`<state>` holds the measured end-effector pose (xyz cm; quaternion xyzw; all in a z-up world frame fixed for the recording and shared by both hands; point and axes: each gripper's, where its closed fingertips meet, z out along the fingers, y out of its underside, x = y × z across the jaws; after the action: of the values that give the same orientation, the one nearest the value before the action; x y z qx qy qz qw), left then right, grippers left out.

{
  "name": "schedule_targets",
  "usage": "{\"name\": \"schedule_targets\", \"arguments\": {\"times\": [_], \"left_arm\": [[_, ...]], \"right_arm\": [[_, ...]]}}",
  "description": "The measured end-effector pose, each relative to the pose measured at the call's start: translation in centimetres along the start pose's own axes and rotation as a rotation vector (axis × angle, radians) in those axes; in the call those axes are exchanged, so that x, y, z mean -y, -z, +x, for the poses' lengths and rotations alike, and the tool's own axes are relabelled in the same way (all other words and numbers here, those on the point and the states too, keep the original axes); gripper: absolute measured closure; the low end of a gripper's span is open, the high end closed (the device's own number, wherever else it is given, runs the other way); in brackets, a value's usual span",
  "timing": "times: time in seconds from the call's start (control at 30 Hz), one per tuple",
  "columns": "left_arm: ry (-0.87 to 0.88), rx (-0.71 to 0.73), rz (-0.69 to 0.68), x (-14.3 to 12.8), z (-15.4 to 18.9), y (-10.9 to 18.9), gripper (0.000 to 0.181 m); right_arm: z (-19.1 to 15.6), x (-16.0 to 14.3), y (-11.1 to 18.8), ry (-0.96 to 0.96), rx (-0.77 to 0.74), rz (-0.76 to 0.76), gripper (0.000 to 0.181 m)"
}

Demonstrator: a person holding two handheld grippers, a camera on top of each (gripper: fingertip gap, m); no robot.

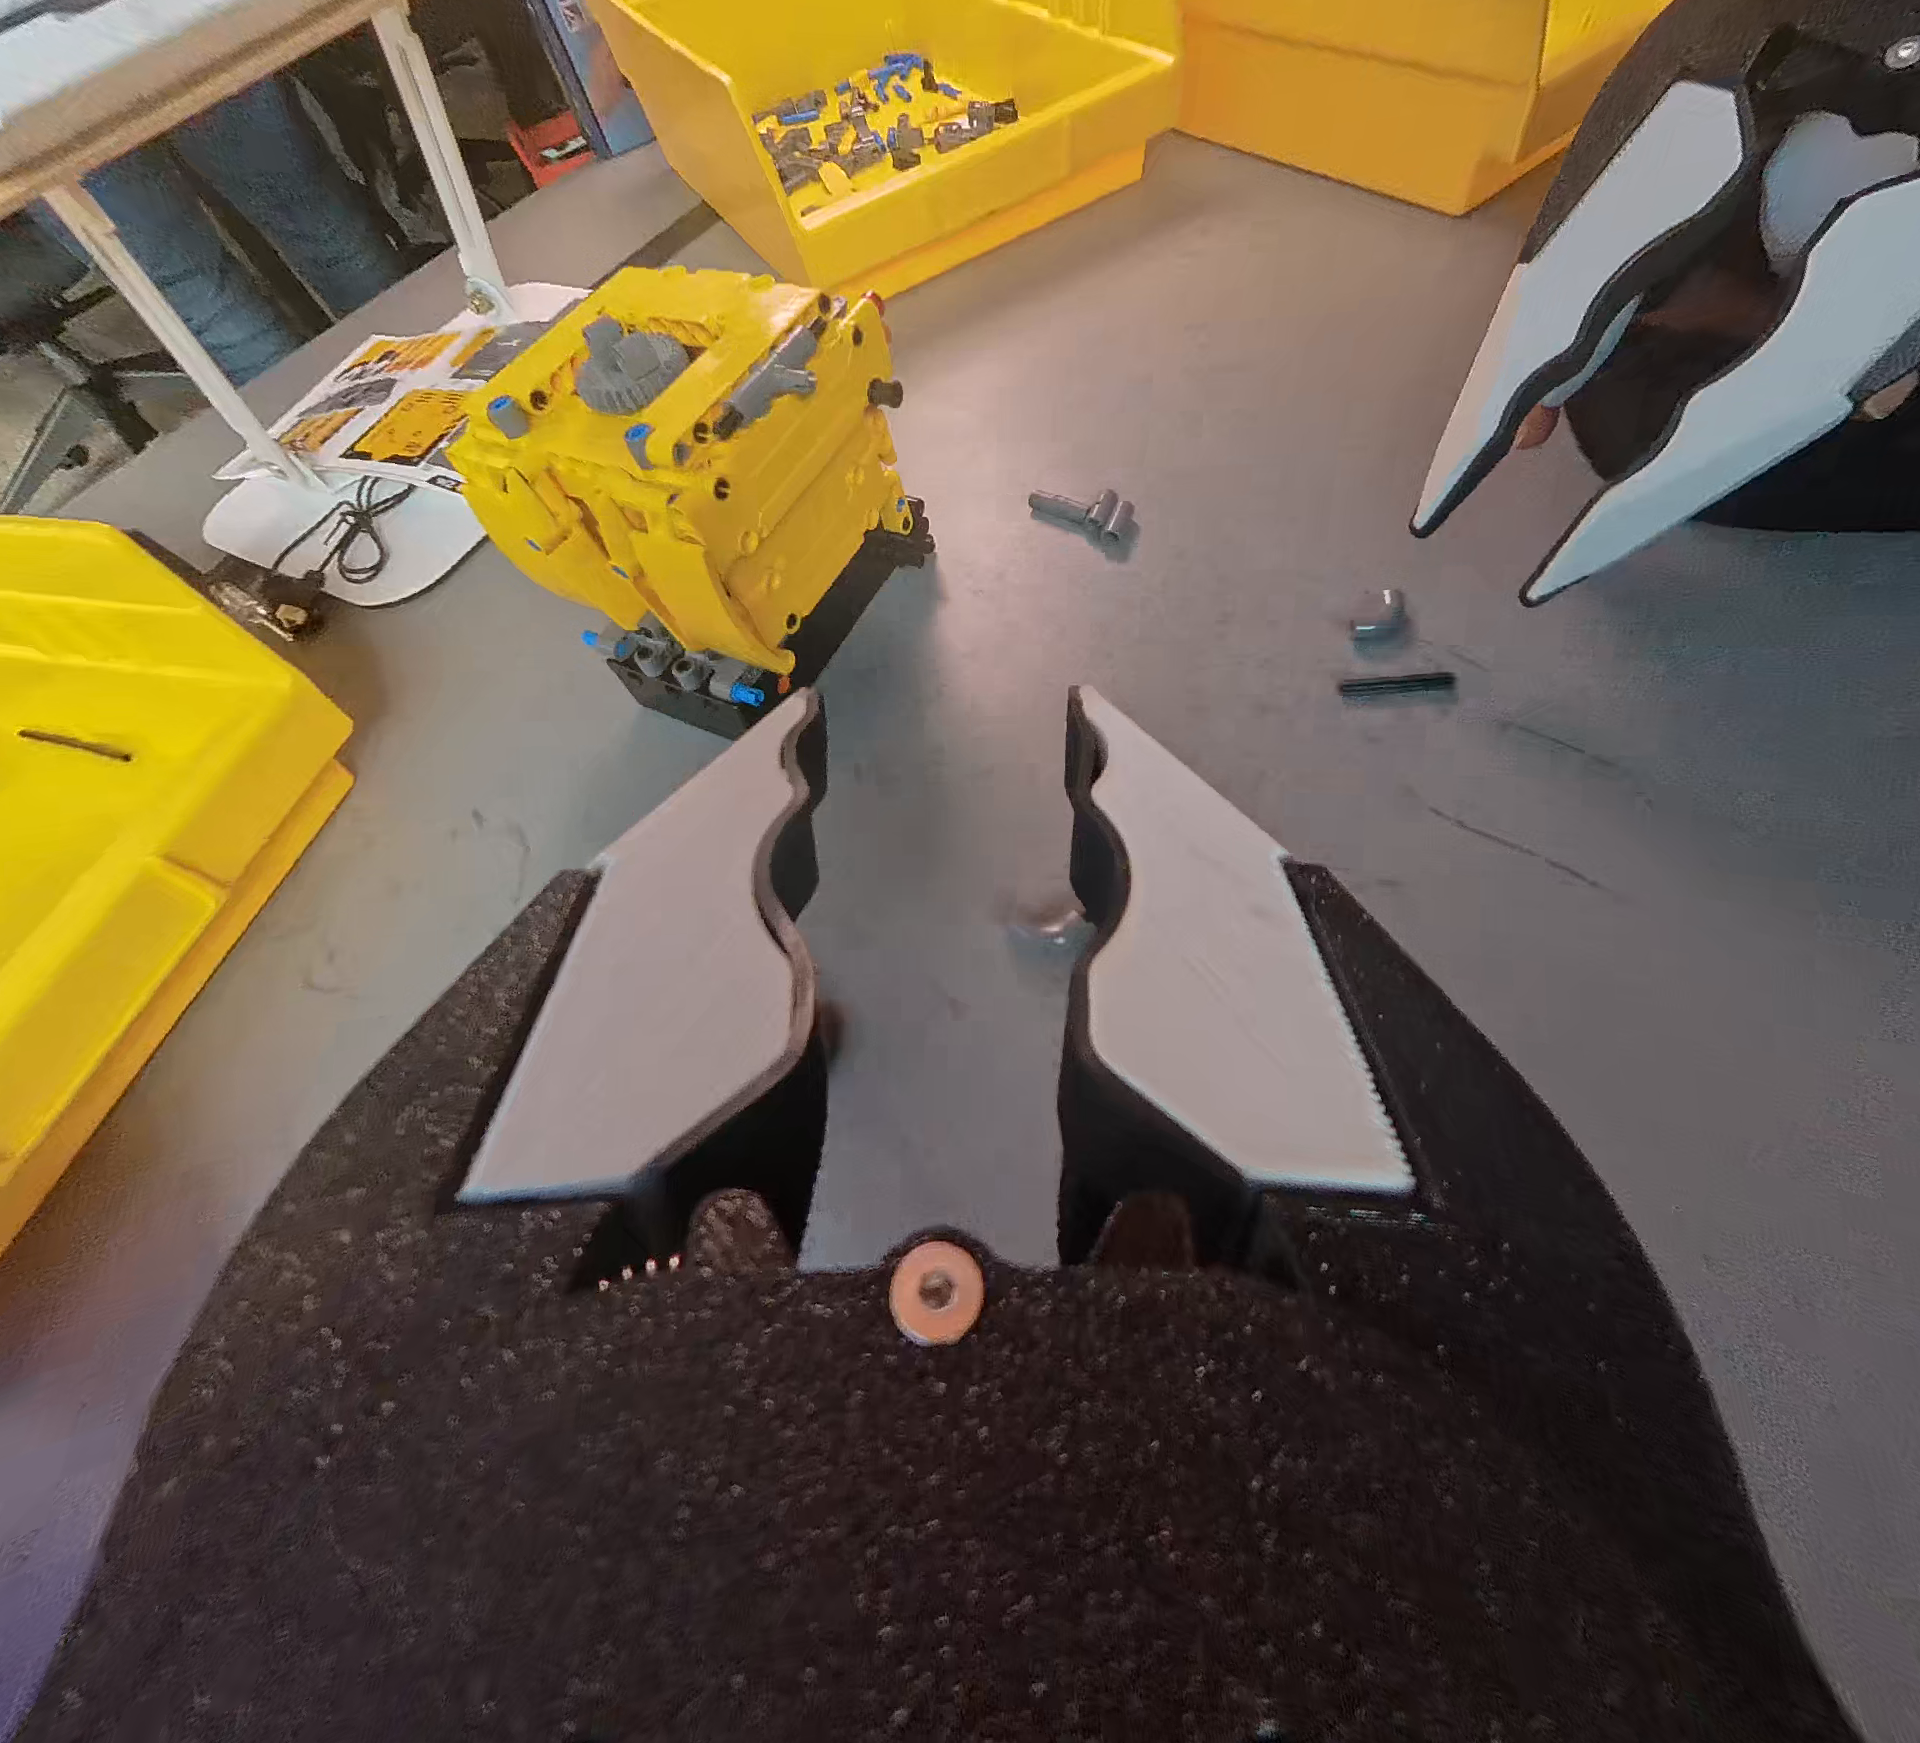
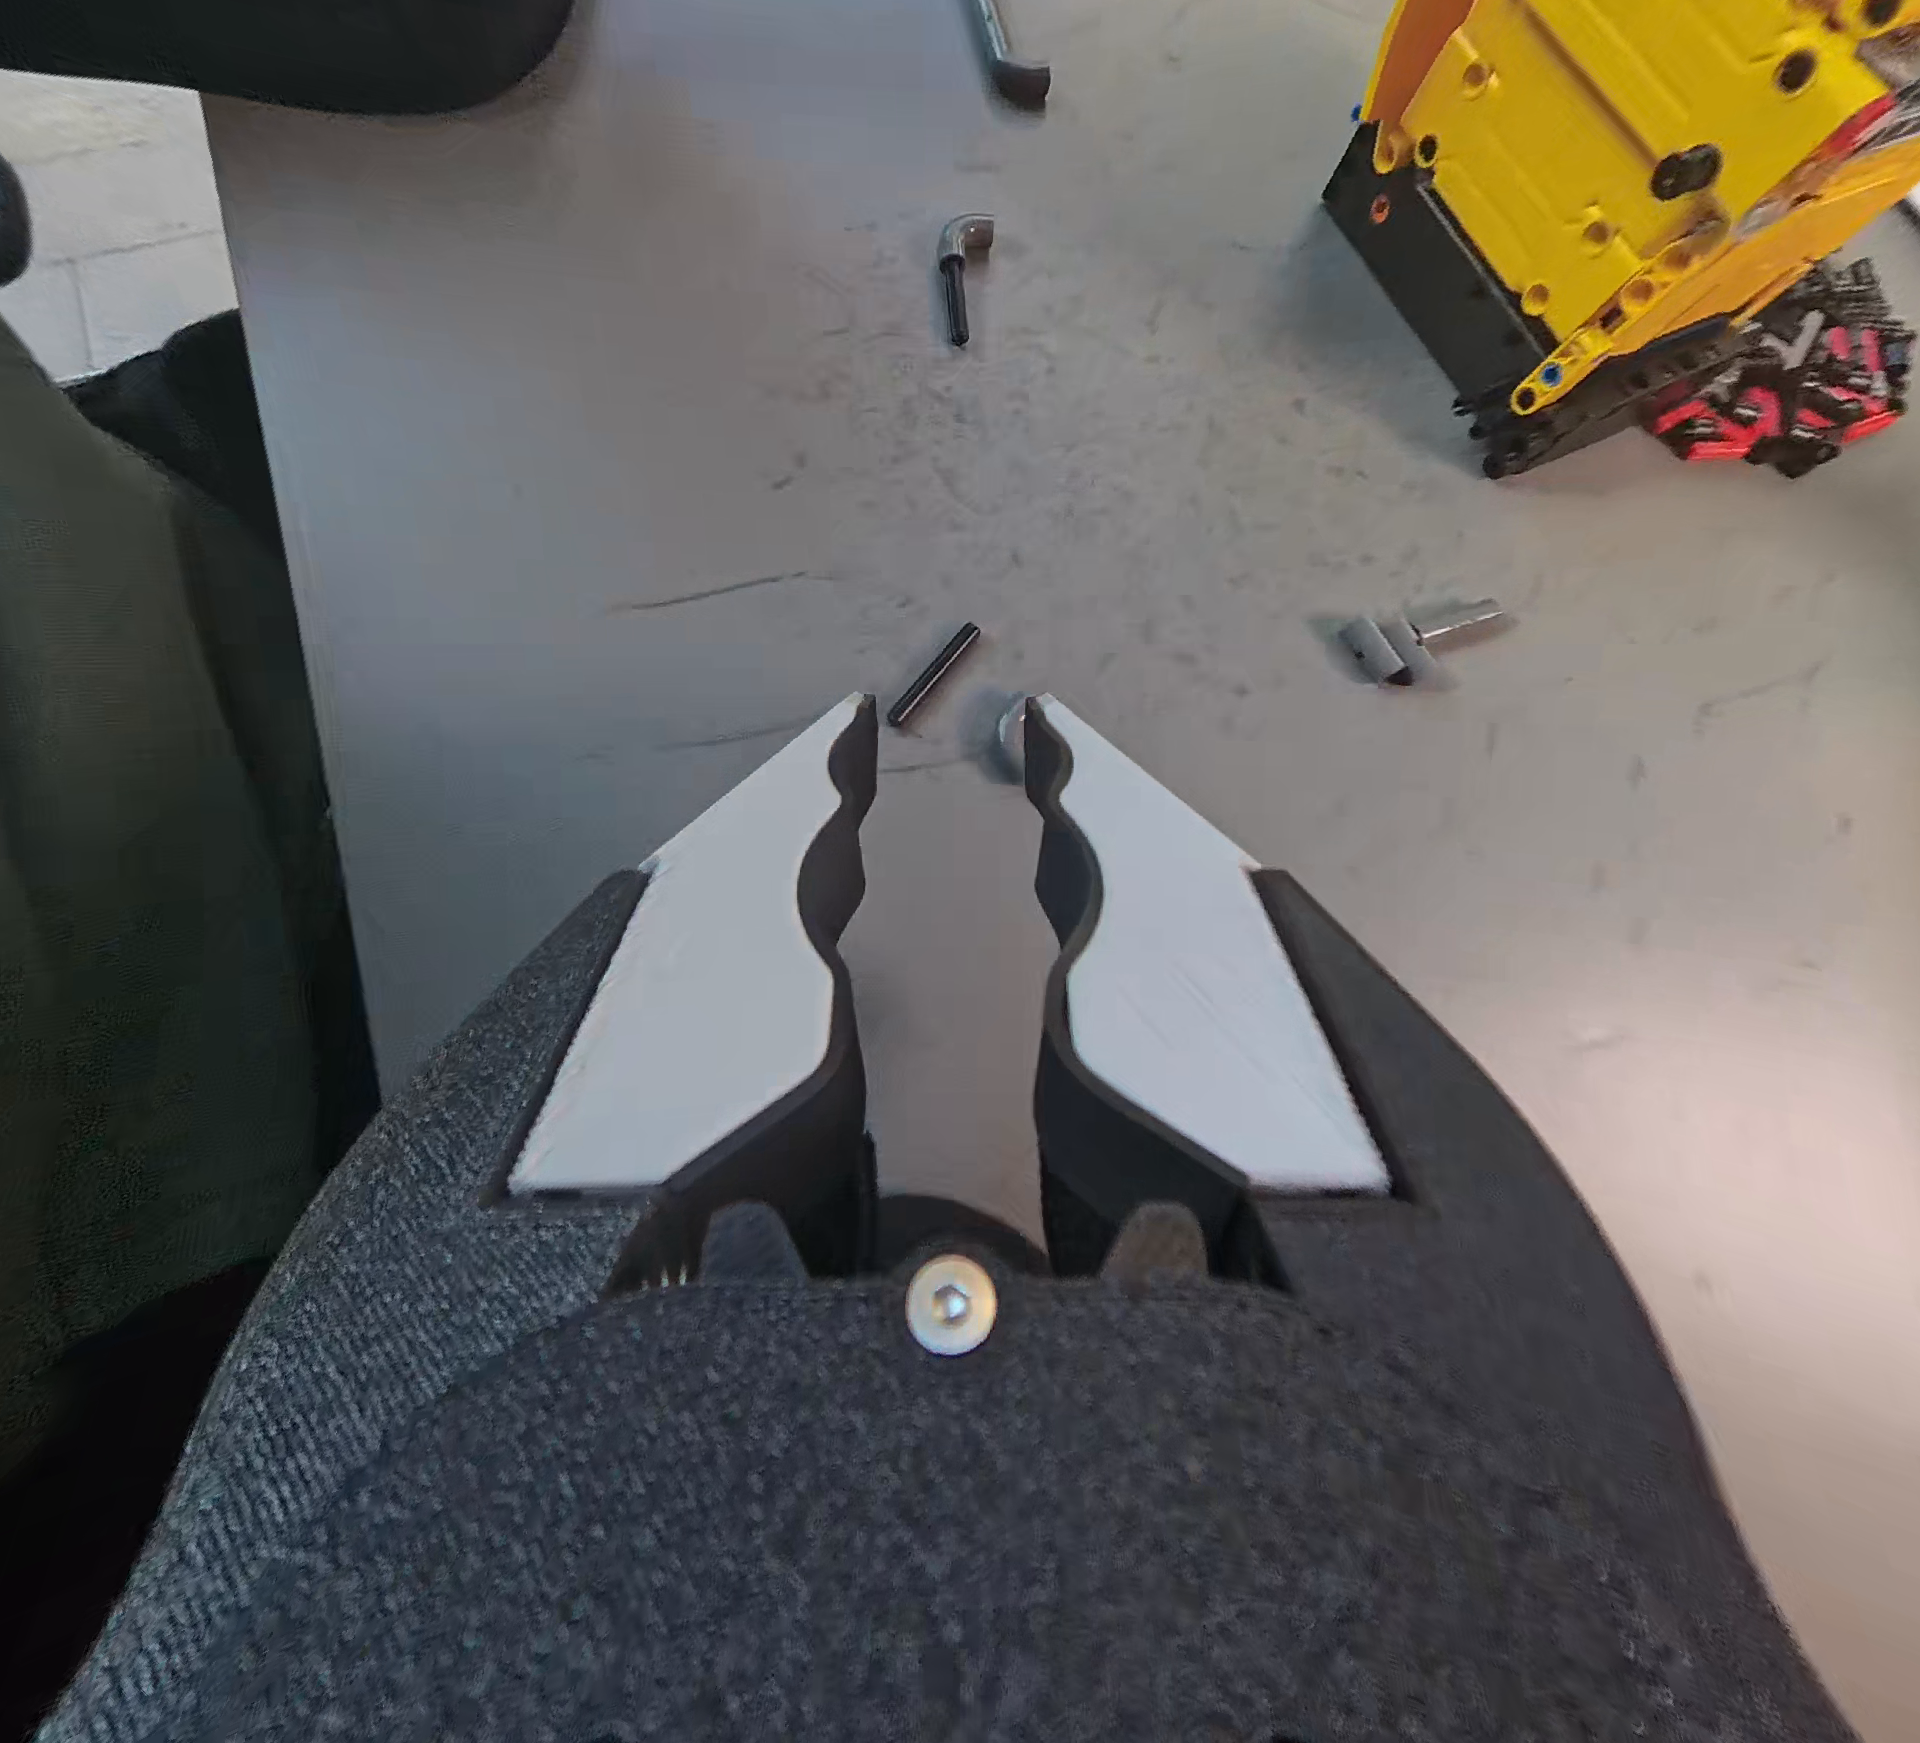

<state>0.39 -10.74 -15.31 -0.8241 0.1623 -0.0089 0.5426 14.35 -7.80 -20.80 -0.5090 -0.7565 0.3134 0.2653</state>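
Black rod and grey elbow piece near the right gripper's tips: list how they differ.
Colour: the black rod is black; the grey elbow piece is light grey.
Shape: the rod is straight and thin; the elbow piece is short, thicker and bent.
Shared: both lie loose on the grey table, close together, just ahead of the open right gripper, which grips neither.

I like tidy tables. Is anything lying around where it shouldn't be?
Yes. A few small pieces lie loose on the grey table, outside the yellow bin: a black rod, a grey elbow piece and a grey connector. The yellow brick model also stands tilted.
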Motion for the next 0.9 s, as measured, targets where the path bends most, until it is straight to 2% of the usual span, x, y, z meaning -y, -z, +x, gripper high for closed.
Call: {"name": "schedule_targets", "arguments": {"times": [0.13,0.2,0.3,0.43,0.5,0.67,0.77,0.8,0.9], "left_arm": [[0.062,0.005,0.088,1.0,-3.9,-3.6,0.136],[0.098,0.080,0.162,1.8,-6.1,-3.8,0.134],[0.066,0.216,0.225,1.5,-8.7,-2.8,0.137],[0.101,0.268,0.254,0.8,-10.5,-3.0,0.138],[0.118,0.282,0.298,1.8,-10.9,-2.2,0.137],[0.108,0.383,0.381,5.3,-11.6,2.3,0.135],[0.177,0.323,0.414,6.9,-11.0,4.7,0.139],[0.177,0.283,0.393,7.1,-10.6,5.2,0.137],[0.110,0.170,0.319,6.8,-9.3,6.7,0.138]], "right_arm": [[0.6,0.0,-2.1,-0.015,0.177,0.004,0.153],[0.8,1.2,-2.2,0.015,0.247,0.044,0.153],[1.3,1.9,-2.0,0.074,0.327,0.016,0.152],[2.2,2.7,-0.9,-0.029,0.286,0.024,0.151],[2.2,2.8,-0.3,-0.056,0.248,0.048,0.151],[1.6,4.8,-0.9,-0.006,0.101,0.179,0.150],[0.3,6.5,-0.9,-0.057,-0.001,0.230,0.139],[-0.3,6.9,-0.6,-0.079,-0.026,0.256,0.135],[-1.1,7.4,0.9,-0.109,-0.130,0.338,0.136]]}}
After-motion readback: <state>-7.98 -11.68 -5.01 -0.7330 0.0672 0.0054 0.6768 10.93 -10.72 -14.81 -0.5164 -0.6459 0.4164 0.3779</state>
